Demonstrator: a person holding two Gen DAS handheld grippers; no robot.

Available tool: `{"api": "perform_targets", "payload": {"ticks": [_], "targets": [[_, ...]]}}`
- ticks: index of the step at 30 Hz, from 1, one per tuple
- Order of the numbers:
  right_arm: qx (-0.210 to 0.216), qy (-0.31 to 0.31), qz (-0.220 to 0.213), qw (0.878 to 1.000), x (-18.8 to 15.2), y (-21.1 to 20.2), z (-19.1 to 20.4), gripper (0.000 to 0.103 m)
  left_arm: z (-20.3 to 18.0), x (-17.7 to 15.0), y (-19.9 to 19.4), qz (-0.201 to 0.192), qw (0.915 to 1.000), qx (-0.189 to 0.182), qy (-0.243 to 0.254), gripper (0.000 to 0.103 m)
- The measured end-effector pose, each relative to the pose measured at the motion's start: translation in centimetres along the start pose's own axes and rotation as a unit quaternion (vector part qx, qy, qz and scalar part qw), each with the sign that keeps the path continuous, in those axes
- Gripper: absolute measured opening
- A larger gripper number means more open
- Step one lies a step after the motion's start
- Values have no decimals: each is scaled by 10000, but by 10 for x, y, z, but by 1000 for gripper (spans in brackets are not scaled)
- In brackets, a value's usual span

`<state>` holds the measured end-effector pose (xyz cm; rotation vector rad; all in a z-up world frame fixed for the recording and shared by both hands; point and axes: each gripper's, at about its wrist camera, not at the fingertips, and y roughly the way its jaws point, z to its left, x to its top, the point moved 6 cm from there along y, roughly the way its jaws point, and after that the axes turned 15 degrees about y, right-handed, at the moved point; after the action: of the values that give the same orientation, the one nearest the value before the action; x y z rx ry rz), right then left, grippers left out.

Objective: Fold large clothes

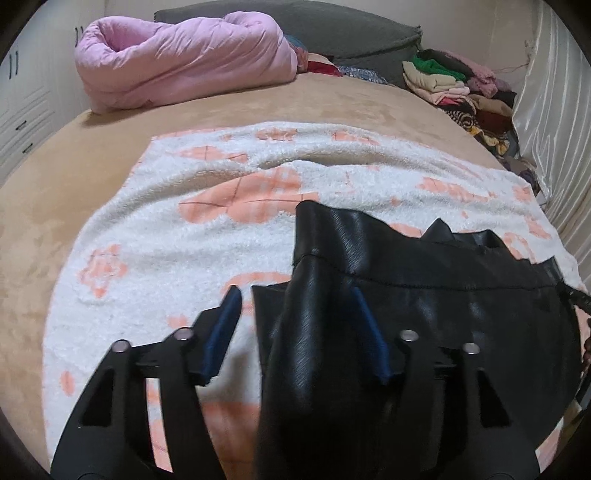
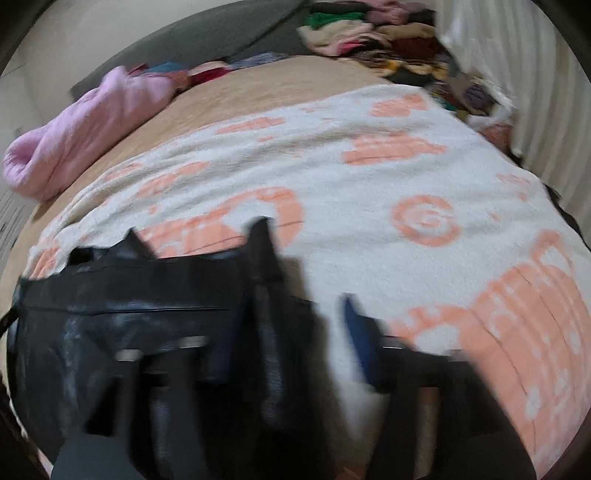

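A black leather-like garment (image 1: 424,258) lies on a white fleece blanket with peach patterns (image 1: 184,229) spread over the bed. My left gripper (image 1: 295,301) is open. The garment's left edge runs up between its blue pads, and the left pad (image 1: 225,317) is clear of the cloth. In the blurred right wrist view the same garment (image 2: 129,288) fills the lower left. My right gripper (image 2: 291,325) is open too, with the garment's right edge and a raised corner between its fingers. Its right pad (image 2: 356,325) hangs over bare blanket (image 2: 369,184).
The tan bed cover (image 1: 55,177) shows around the blanket. A rolled pink quilt (image 1: 177,62) lies at the back left before a grey headboard cushion (image 1: 332,29). A pile of mixed clothes (image 1: 461,85) sits at the back right beside a pale curtain (image 1: 554,110). White drawers (image 1: 18,92) stand on the left.
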<state>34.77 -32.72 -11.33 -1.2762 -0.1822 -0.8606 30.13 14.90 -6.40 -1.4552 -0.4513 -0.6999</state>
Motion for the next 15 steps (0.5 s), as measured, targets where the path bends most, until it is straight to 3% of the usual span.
{"api": "perform_targets", "payload": {"ticks": [2,4,8,9,13,15], "targets": [[249,140,103,9995,-6,-11,-6,73,6,-5,-6,33,10000,40,-75,70],[433,194,185,9987,-18,-25,-10,80,13,-13,-14,24,9997,-6,-224,77],[669,93,390,9970,-49,-49,-15,88,16,-36,-21,120,9956,-598,-717,93],[696,76,460,9965,-55,-51,-16,88,15,-46,-20,185,9909,-943,-944,93],[907,144,848,9922,-78,-57,-24,88,9,-72,-18,402,9808,-1390,-1311,93],[1117,276,1006,9883,-87,-58,-29,77,2,-80,-17,483,9784,-1508,-1332,93]]}}
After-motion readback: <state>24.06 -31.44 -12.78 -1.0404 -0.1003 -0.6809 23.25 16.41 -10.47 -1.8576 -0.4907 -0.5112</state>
